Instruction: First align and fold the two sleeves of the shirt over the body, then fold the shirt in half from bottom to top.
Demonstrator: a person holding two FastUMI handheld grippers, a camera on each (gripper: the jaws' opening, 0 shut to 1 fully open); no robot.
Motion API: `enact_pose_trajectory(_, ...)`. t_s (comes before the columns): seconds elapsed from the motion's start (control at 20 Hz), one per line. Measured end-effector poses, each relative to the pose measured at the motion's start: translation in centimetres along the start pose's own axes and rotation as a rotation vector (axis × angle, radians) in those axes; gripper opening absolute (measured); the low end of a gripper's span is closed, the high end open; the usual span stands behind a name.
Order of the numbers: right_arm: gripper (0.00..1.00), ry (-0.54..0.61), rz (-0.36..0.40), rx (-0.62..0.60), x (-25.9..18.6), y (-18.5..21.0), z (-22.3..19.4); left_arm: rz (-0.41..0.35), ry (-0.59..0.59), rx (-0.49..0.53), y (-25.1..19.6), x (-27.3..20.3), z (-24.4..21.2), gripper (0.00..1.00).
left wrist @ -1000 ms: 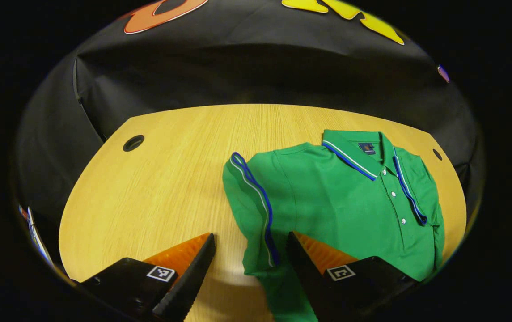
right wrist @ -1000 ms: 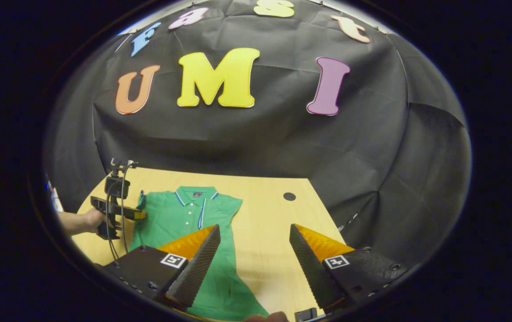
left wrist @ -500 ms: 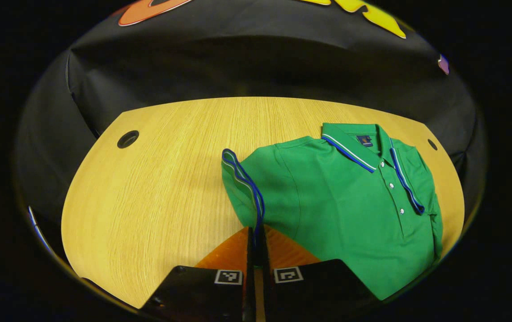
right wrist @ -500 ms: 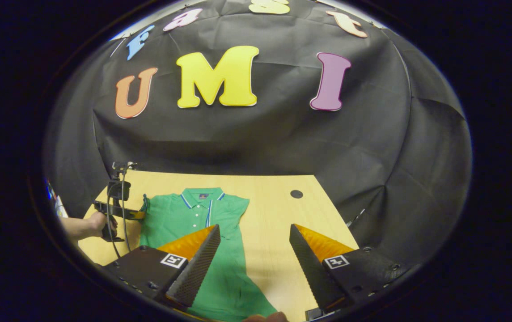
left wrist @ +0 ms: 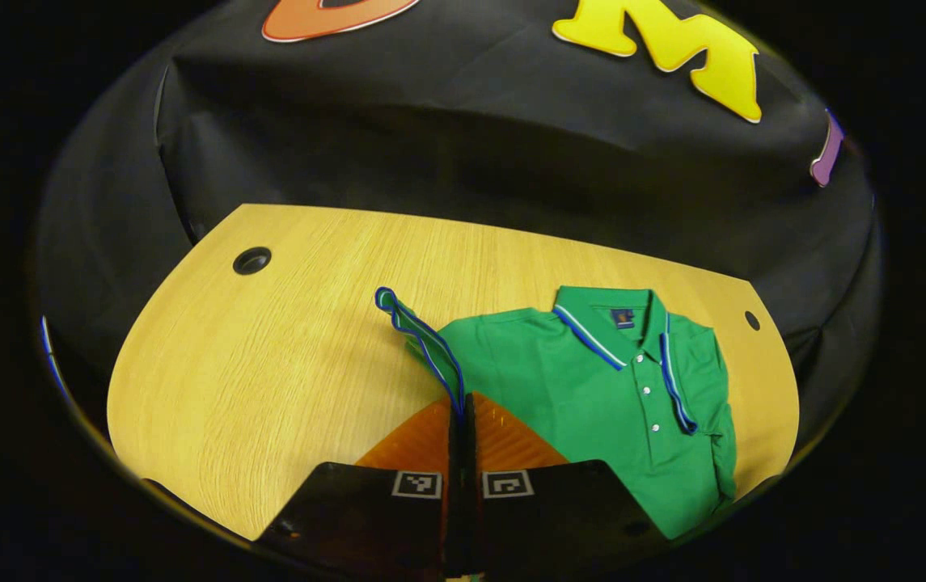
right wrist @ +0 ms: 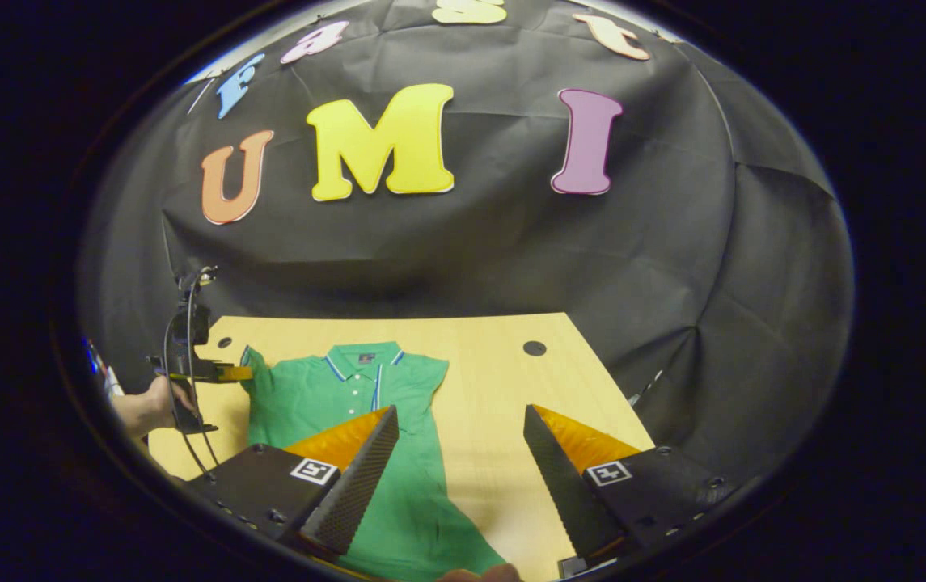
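A green polo shirt (left wrist: 592,388) with blue and white trim lies face up on the wooden table (left wrist: 268,372). My left gripper (left wrist: 463,408) is shut on the striped cuff of the shirt's left sleeve (left wrist: 418,331), which rises off the table. In the right gripper view the same shirt (right wrist: 333,396) lies at the left, and the left gripper (right wrist: 228,373), held by a hand (right wrist: 143,408), pinches that sleeve at the shirt's left side. My right gripper (right wrist: 458,453) hangs open above the table beside the shirt's lower right part, nothing between its fingers.
The table has a round cable hole (left wrist: 251,260) at the far left and a smaller one (left wrist: 751,320) at the far right. Black cloth walls close in behind the table. Bare wood lies left of the shirt.
My left gripper closed on the sleeve cuff and has lifted it off the table. The right gripper stayed open and barely shifted.
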State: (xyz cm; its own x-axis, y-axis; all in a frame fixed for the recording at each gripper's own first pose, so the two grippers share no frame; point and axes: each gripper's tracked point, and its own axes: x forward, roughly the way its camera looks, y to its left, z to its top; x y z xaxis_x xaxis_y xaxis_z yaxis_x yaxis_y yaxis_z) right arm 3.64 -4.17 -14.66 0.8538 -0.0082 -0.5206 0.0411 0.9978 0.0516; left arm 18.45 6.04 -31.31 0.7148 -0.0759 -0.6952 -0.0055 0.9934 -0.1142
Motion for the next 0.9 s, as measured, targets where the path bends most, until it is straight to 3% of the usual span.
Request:
enact_pose_trajectory(0.15, 0.96, -0.014, -0.001, 0.010, -0.5, -0.7, 0.0, -0.027, -0.014, 0.040, -3.5, -0.9, 1.4, 0.06)
enact_pose_trajectory(0.3, 0.96, -0.022, -0.010, 0.021, -1.1, -1.8, -0.3, -0.118, -0.015, 0.083, -9.6, -1.2, 2.1, 0.06)
enact_pose_trajectory(0.4, 0.97, -0.031, -0.023, 0.033, -1.6, -2.8, -0.2, -0.213, -0.071, 0.100, -13.6, -2.1, 3.7, 0.13)
enact_pose_trajectory(0.5, 0.96, -0.039, -0.035, 0.046, -1.9, -3.8, -0.1, -0.243, -0.128, 0.125, -15.8, -3.4, 5.5, 0.58)
enact_pose_trajectory(0.6, 0.95, -0.043, -0.038, 0.051, -1.9, -4.3, -0.1, -0.222, -0.172, 0.132, -16.2, -4.4, 7.1, 1.00)
enact_pose_trajectory(0.9, 0.93, -0.060, 0.023, 0.016, -1.9, -2.4, 0.3, -0.129, -0.223, 0.083, -13.1, -9.7, 7.3, 1.00)
